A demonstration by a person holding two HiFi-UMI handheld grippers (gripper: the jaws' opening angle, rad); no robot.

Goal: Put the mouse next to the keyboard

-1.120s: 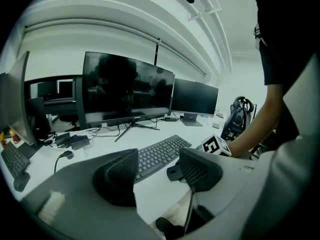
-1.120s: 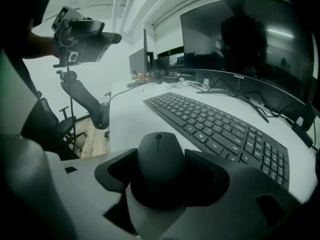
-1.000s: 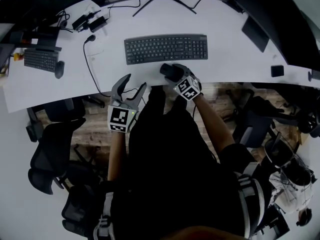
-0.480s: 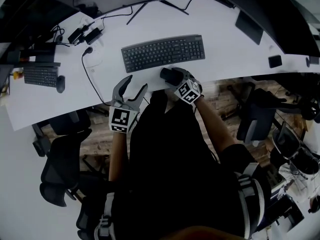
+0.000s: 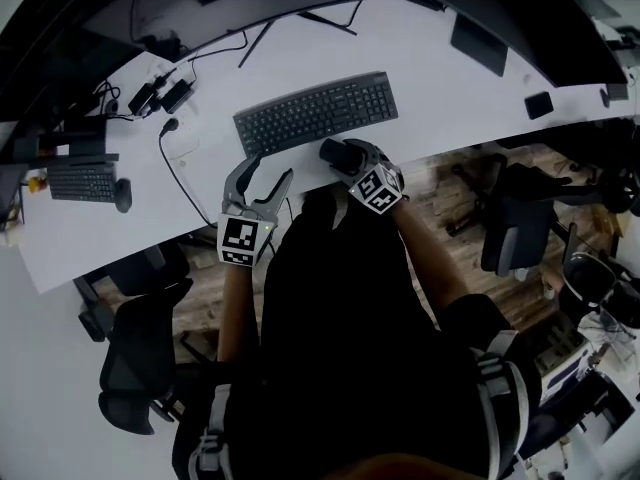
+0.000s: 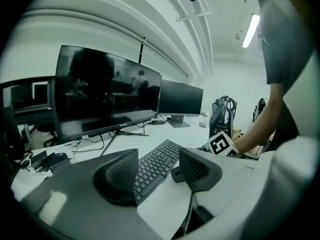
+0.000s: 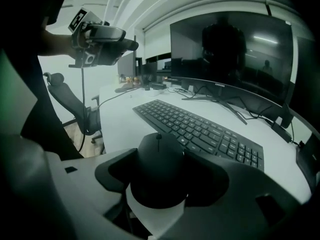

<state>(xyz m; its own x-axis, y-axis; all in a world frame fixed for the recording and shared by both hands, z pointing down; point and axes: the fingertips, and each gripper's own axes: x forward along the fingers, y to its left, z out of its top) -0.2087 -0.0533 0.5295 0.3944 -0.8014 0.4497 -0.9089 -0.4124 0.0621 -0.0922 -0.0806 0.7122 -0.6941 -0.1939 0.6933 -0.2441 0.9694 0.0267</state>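
Black mouse (image 7: 159,156) clamped in right gripper (image 7: 162,176) | pads unseen from head view | left gripper (image 6: 157,160) agape, empty

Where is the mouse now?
The mouse sits between the right gripper's jaws at the desk's near edge, just in front of the keyboard, mid head view.

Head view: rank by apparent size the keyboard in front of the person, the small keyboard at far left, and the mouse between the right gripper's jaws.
1. Front keyboard: largest.
2. Far-left keyboard: smaller, though it lies farther off, near the edge.
3. Mouse: smallest, partly covered.
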